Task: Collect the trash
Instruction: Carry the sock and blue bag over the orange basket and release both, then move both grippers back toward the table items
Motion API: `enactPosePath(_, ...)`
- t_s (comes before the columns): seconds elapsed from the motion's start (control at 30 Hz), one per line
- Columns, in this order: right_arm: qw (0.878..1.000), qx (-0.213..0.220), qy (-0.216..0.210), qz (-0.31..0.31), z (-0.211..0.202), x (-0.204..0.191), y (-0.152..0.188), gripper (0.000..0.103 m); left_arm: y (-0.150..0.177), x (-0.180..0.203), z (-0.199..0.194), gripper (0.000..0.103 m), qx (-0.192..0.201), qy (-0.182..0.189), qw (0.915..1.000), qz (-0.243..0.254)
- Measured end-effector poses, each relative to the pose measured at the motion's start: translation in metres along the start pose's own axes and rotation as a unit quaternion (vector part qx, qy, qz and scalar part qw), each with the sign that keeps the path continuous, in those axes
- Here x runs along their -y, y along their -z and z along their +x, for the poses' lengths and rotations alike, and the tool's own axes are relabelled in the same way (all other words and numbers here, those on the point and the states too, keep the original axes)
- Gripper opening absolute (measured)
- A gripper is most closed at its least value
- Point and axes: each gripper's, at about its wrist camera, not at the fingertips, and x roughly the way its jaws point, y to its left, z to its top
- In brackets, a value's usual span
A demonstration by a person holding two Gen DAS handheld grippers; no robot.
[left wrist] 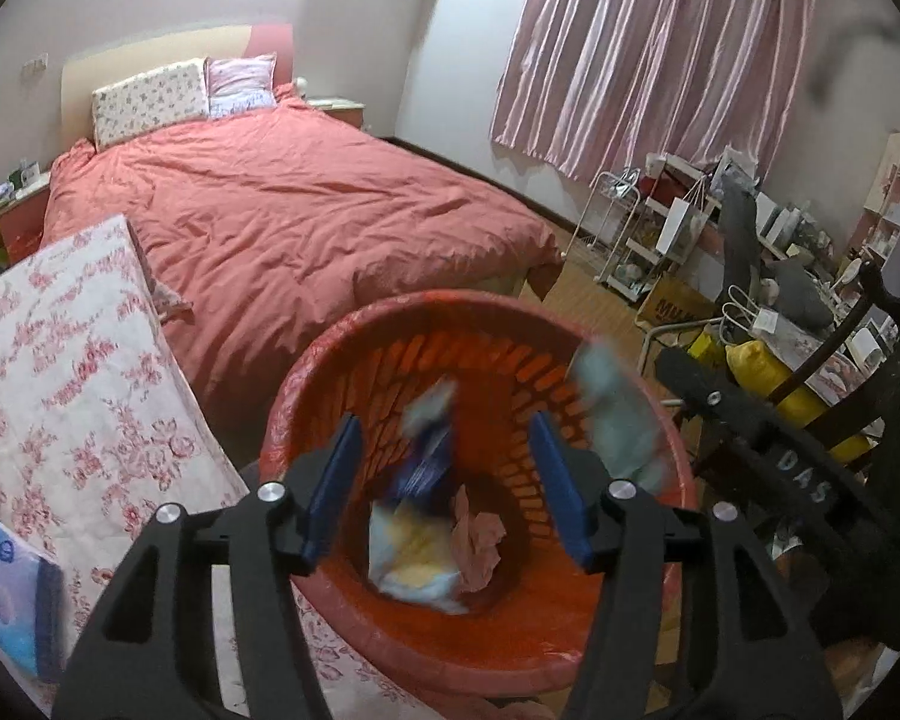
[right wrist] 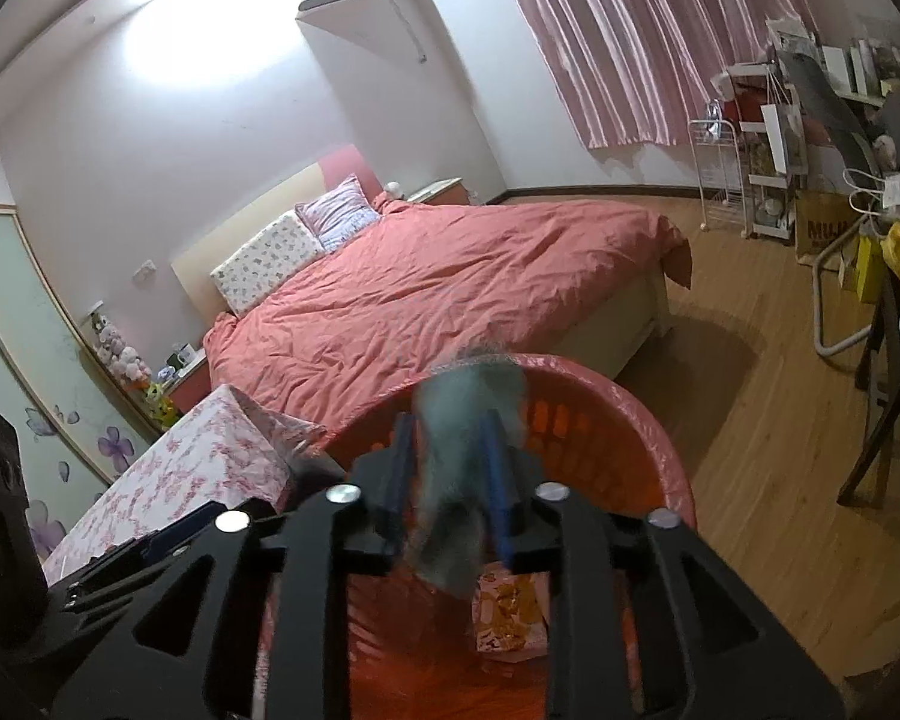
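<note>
Bedroom: bed (left wrist: 282, 222) and floral table (left wrist: 78, 372) flank the trash basket (left wrist: 306, 414).

The right gripper (right wrist: 447, 480) points down over a red slatted basket (right wrist: 648, 450) lined with a red bag, its blue fingers (right wrist: 495, 480) parted with a blurred pale blue-grey piece of trash (right wrist: 459, 420) between them; whether the pads press on it cannot be told. Inside the basket, below the fingers, lies a crumpled pink and yellow wrapper (right wrist: 510, 612). Behind the basket stands a bed (right wrist: 438, 288) with a salmon-red duvet, a floral cloth (right wrist: 192, 468) lies at the left, and pink striped curtains (right wrist: 642, 42) hang above a wooden floor (right wrist: 768, 420).
</note>
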Motion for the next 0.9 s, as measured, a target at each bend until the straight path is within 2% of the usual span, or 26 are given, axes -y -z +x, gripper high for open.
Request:
enactPosePath(0.2, 1.000, 0.003, 0.012, -0.010, -0.004, -0.008, -0.003, 0.039, 0.003, -0.012, -0.002, 0.059, -0.007, -0.015, 0.9998, -0.011)
enactPosePath(0.3, 1.000, 0.007, 0.013, -0.023, -0.007, -0.013, -0.007, 0.040, 0.004, -0.021, -0.015, 0.060, 0.000, -0.026, 0.9995, -0.016)
enactPosePath(0.37, 1.000, 0.010, 0.010, -0.028, -0.011, -0.018, -0.009, 0.046, 0.004, -0.027, -0.025, 0.061, 0.004, -0.034, 0.9992, -0.019)
enactPosePath(0.5, 0.999, 0.012, 0.001, -0.038, -0.018, -0.028, -0.011, 0.046, 0.008, -0.039, -0.048, 0.063, 0.013, -0.053, 0.9982, -0.028)
enactPosePath(0.7, 0.998, 0.007, -0.024, -0.066, -0.028, -0.063, -0.005, 0.046, 0.023, -0.075, -0.099, 0.067, 0.030, -0.099, 0.9934, -0.048)
enactPosePath(0.9, 0.993, -0.015, -0.056, -0.103, -0.030, -0.106, 0.013, 0.051, 0.047, -0.125, -0.154, 0.071, 0.044, -0.167, 0.9816, -0.082)
